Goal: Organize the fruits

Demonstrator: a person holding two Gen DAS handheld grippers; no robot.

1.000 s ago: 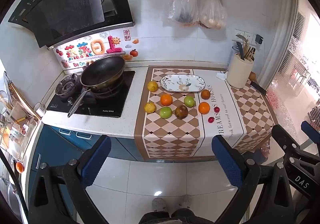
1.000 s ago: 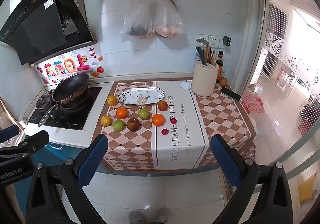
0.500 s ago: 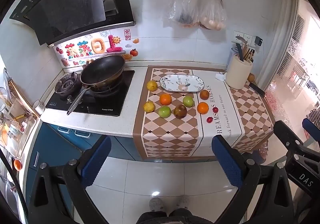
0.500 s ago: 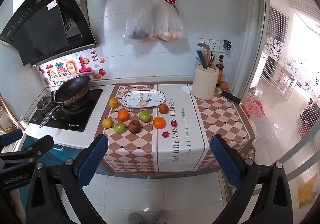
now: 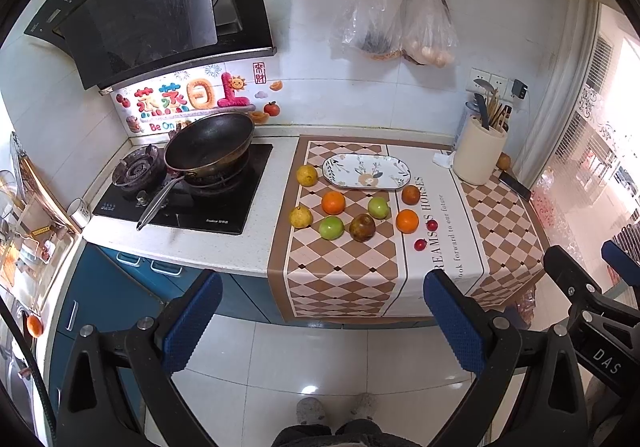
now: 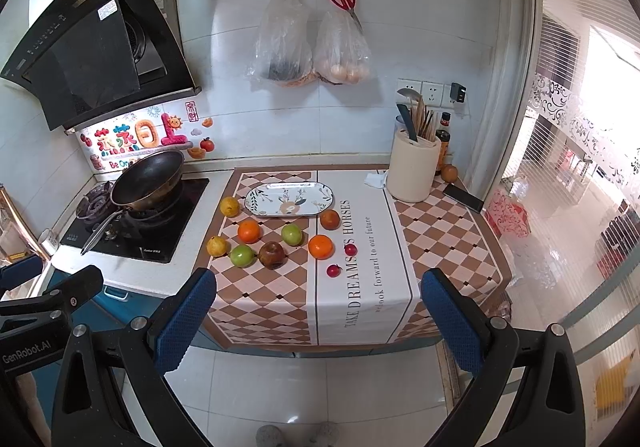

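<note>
Several fruits lie on the checkered cloth (image 5: 340,271) in front of an empty oval plate (image 5: 366,171): two yellow ones (image 5: 307,175), two oranges (image 5: 333,202), two green apples (image 5: 331,227), a brown apple (image 5: 362,227), a brown fruit (image 5: 411,194) and two small red ones (image 5: 419,244). The right wrist view shows the same plate (image 6: 289,199), orange (image 6: 321,246) and brown apple (image 6: 272,254). My left gripper (image 5: 320,323) and right gripper (image 6: 316,319) are both open and empty, held well back from the counter above the floor.
A black wok (image 5: 208,145) sits on the stove at the left. A cream utensil holder (image 5: 478,157) and a phone (image 5: 515,185) stand at the right of the counter. Two plastic bags (image 5: 396,27) and red scissors hang on the wall. The counter's front edge faces me.
Both views have shifted slightly; the counter sits a little lower and nearer in the right wrist view. Both grippers stay open and nothing on the counter has moved.
</note>
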